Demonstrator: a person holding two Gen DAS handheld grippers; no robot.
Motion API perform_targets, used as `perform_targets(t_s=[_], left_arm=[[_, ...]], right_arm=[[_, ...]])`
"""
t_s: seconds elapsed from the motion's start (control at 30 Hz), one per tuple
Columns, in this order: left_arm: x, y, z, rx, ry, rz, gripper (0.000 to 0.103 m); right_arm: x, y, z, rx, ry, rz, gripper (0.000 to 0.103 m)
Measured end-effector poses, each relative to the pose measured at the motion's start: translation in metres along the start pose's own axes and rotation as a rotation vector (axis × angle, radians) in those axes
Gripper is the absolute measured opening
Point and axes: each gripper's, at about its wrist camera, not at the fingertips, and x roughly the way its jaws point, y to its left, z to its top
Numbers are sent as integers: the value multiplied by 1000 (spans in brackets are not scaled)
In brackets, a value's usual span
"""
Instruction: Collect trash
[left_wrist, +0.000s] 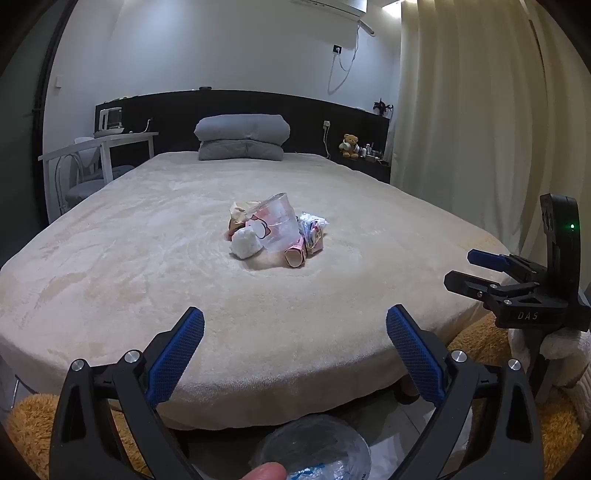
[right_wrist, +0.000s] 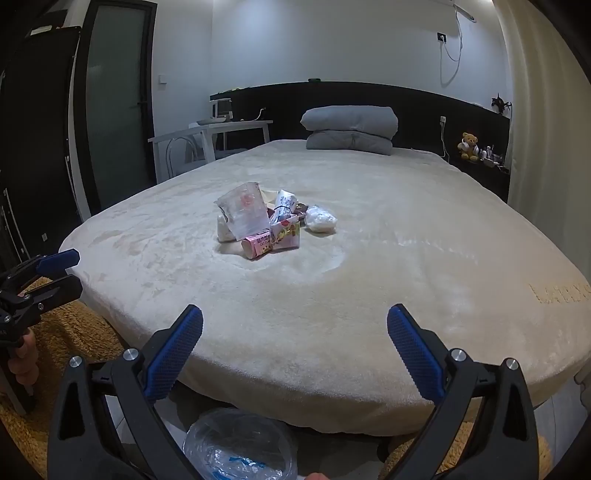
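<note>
Now — trash pile (left_wrist: 275, 230) mid-bed (left_wrist: 110, 258) | well ahead of both open jaws

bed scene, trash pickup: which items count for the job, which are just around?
Job:
- clear plastic cup
- white crumpled tissue
- pink carton
- snack wrappers
- bag-lined bin
- left gripper, right gripper, both open

Just around:
- folded grey duvet
- teddy bear
- kettle
- white desk
</note>
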Motion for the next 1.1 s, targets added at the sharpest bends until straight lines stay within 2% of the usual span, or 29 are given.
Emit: perform_targets(t_s=[0.17,1.1], left_arm=[[7,-3,1,1,10,2,97],[-5,3,-4,-9,-8,-10,97]], right_arm=[[-1,1,1,1,-12,2,99],[-7,1,2,-1,-21,9,99]])
